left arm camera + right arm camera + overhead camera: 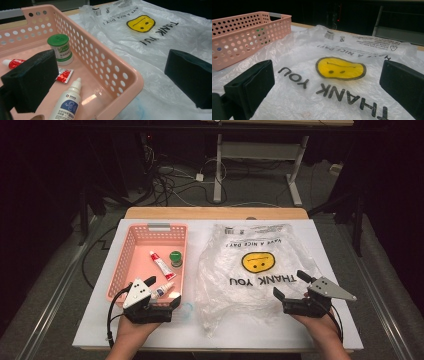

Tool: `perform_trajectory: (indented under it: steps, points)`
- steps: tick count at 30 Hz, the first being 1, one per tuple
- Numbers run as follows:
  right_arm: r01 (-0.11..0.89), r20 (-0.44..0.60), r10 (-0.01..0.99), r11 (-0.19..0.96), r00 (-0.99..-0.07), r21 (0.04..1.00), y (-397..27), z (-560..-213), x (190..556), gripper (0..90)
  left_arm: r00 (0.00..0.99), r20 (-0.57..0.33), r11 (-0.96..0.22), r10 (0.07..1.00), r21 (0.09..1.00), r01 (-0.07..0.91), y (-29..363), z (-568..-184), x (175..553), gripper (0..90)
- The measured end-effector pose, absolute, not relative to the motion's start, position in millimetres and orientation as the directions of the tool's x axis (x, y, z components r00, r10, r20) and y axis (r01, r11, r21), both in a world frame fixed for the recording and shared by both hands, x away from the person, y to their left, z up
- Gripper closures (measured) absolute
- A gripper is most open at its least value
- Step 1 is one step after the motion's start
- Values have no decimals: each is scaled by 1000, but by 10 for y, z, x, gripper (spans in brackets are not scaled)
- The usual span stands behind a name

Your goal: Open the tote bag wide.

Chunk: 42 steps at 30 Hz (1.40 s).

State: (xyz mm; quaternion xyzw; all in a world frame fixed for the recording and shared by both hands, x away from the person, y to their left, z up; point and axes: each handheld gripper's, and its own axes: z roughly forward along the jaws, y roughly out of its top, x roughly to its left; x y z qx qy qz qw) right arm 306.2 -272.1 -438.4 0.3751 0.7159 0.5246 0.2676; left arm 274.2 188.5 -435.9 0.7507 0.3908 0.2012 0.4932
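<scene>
Jaws on both your grippers stand wide, holding nothing. Left gripper point(161, 296) straddles the basket point(120, 75) rim, w/ the dropper bottle point(67, 103) just inside its left jaw. Right gripper point(291, 287) hovers over the bag point(342, 72). Nothing's bagged yet, I'd say; all 3 items left to move.

Beside the pink perforated plastic basket point(131, 251), both black two-jaw grippers carry grey three-cornered screw-dotted plates and black cables.

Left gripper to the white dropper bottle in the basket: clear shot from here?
Probably yes. The left gripper is open at the pink basket's near corner, and the dropper bottle lies uncovered just inside; only the low rim needs clearing.
</scene>
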Motion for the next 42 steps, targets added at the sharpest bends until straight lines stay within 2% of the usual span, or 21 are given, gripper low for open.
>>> perform_trajectory:
  steps: [14,23,42]
  points:
    - [255,5,809,179,-588,950,-2713,-4368,3063,2,619,-75,-220,782,896,386,1868,-4340,2731,0]
    - [256,11,827,162,-562,953,-2833,-4313,3080,2,618,-72,-223,783,895,387,1866,-4335,2726,0]
    - [295,32,907,103,-420,950,-3453,-4258,3142,2,616,-77,-231,784,885,405,1869,-4335,2737,0]
